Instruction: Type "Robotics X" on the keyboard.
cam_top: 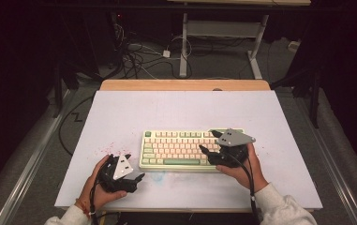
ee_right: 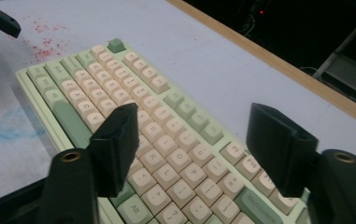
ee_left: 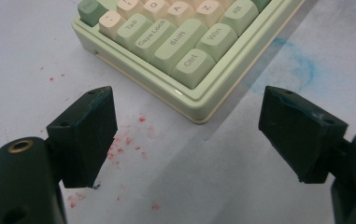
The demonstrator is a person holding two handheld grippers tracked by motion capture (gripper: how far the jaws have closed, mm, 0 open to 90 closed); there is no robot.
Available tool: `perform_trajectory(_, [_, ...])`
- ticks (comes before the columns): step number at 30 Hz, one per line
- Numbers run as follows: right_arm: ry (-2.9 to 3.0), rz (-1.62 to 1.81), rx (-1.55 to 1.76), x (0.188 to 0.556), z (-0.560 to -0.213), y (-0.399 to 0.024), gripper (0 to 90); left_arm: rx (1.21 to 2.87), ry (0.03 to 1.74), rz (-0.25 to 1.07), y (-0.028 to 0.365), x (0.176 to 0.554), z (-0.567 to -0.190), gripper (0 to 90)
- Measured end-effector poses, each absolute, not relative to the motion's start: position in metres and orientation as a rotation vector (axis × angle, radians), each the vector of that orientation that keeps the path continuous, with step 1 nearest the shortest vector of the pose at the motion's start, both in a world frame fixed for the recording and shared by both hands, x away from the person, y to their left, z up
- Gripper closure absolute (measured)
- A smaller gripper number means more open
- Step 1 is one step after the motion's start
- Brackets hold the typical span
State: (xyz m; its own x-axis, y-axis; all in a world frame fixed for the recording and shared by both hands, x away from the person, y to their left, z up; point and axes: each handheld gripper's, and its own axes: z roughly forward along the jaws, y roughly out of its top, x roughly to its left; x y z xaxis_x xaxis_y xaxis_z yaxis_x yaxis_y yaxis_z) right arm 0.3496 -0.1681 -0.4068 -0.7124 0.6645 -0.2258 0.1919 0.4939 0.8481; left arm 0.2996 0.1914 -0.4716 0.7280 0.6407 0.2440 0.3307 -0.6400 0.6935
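Observation:
A pale green keyboard (cam_top: 178,150) with cream keys lies in the middle of the white table (cam_top: 181,110). My left gripper (cam_top: 136,167) rests on the table just left of the keyboard's near left corner, jaws wide apart with nothing between them. In the left gripper view the left gripper (ee_left: 187,100) faces the corner of the keyboard (ee_left: 166,37) by the Ctrl key. My right gripper (cam_top: 207,141) hovers over the keyboard's right half. In the right gripper view the right gripper (ee_right: 193,114) stands open above the keyboard (ee_right: 133,93), holding nothing.
Red specks (cam_top: 107,149) dot the table left of the keyboard, and a faint blue smear (cam_top: 156,176) lies by its near edge. A wooden strip (cam_top: 185,85) runs along the far edge. Cables (cam_top: 138,56) and desk legs stand on the floor beyond.

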Motion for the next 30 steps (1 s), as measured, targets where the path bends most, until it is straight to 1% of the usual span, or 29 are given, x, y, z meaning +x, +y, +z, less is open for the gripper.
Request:
perform_trajectory(3, [2.196, 1.149, 0.7, 0.344, -0.407, -0.173, 27.3, 2.291, 0.729, 0.641, 0.191, 0.299, -0.47, 18.1])
perform_trajectory(7, [2.177, 1.146, 0.678, 0.334, -0.409, -0.183, 25.8, 2.294, 0.721, 0.646, 0.19, 0.298, -0.469, 18.1])
perform_trajectory(17, [2.116, 1.148, 0.693, 0.316, -0.413, -0.211, 25.5, 2.291, 0.72, 0.655, 0.188, 0.297, -0.468, 18.5])
perform_trajectory(20, [2.073, 1.137, 0.682, 0.311, -0.417, -0.22, 26.2, 2.286, 0.743, 0.663, 0.188, 0.298, -0.468, 20.7])
perform_trajectory(30, [2.067, 1.099, 0.744, 0.305, -0.43, -0.244, 26.2, 2.263, 0.743, 0.672, 0.188, 0.299, -0.466, 21.5])
